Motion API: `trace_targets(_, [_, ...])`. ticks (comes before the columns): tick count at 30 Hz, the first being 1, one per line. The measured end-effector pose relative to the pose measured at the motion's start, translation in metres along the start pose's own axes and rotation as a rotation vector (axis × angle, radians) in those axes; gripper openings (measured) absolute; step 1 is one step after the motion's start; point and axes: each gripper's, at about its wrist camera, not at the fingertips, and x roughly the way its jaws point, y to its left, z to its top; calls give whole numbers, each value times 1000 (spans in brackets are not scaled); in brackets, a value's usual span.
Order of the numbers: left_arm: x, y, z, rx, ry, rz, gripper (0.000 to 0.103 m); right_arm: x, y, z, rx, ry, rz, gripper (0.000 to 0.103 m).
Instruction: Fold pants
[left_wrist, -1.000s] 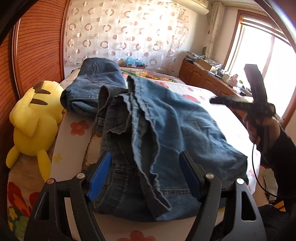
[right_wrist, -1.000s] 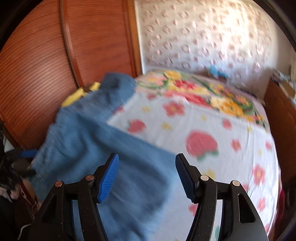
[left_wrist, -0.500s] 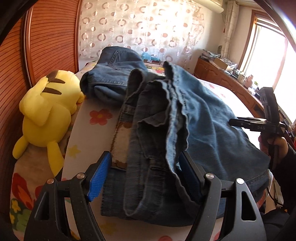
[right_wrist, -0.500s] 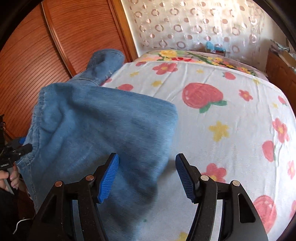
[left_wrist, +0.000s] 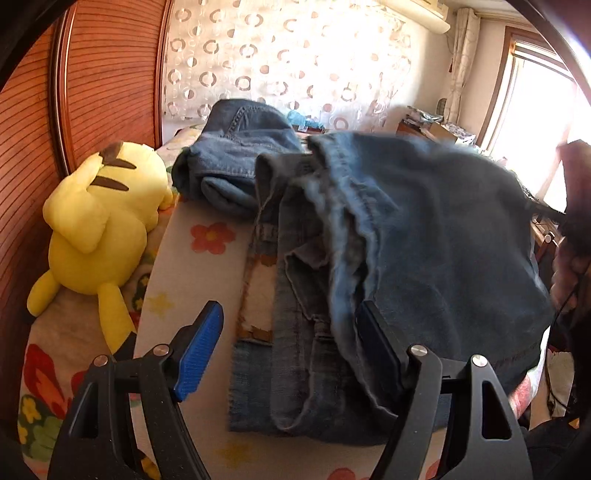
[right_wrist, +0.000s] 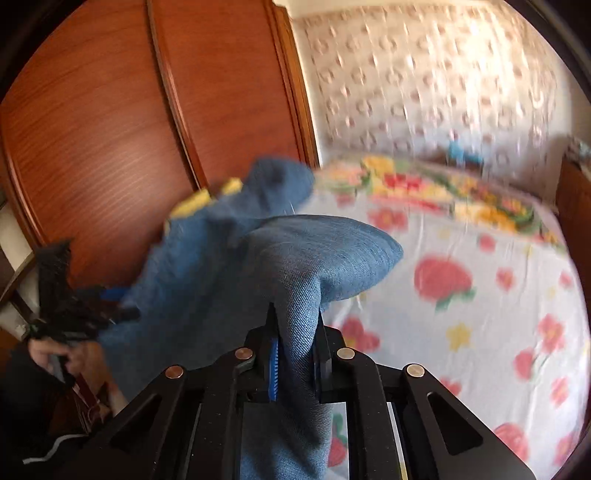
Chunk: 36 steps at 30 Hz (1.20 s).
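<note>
Left wrist view, from left to right: a yellow plush toy (left_wrist: 99, 225) lies against the wooden wardrobe (left_wrist: 92, 81); just beside it a flowered bedsheet (left_wrist: 192, 251) carries the jeans (left_wrist: 424, 236), bunched in a heap with one folded leg toward the curtained wall. The left tongs (left_wrist: 291, 354) stand wide apart above the heap's near edge, gripping nothing. Right wrist view: the left-hand tool shows blurred at the far left, near the wardrobe; a raised fold of denim (right_wrist: 299, 325) runs up between the right tongs (right_wrist: 295, 354), which are pinched tight on it, and the strawberry-printed bed lies beyond to the right.
</note>
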Motion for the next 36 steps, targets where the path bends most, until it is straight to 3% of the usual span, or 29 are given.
trace_targets(6, [-9, -8, 6, 18, -18, -12, 76, -56, 10, 44, -50, -86, -39, 12])
trace_targets(10, [-12, -18, 11, 40, -29, -27, 76, -79, -20, 50, -45, -66, -147, 12])
trace_targets(17, [-8, -49, 27, 95, -50, -68, 76, -83, -122, 9, 93, 41, -325, 9])
trace_targets(23, [3, -91, 43, 165, -52, -114, 76, -61, -182, -39, 195, 91, -362, 10])
trace_targets(27, [11, -126, 52, 226, -56, -148, 76, -44, -194, -47, 236, 116, -389, 24])
trace_targets(31, [21, -156, 59, 260, -49, -185, 76, -34, -181, -37, 262, 140, -381, 59])
trace_targets(36, [37, -188, 61, 293, -24, -219, 76, -66, -175, -69, 293, 144, -350, 62])
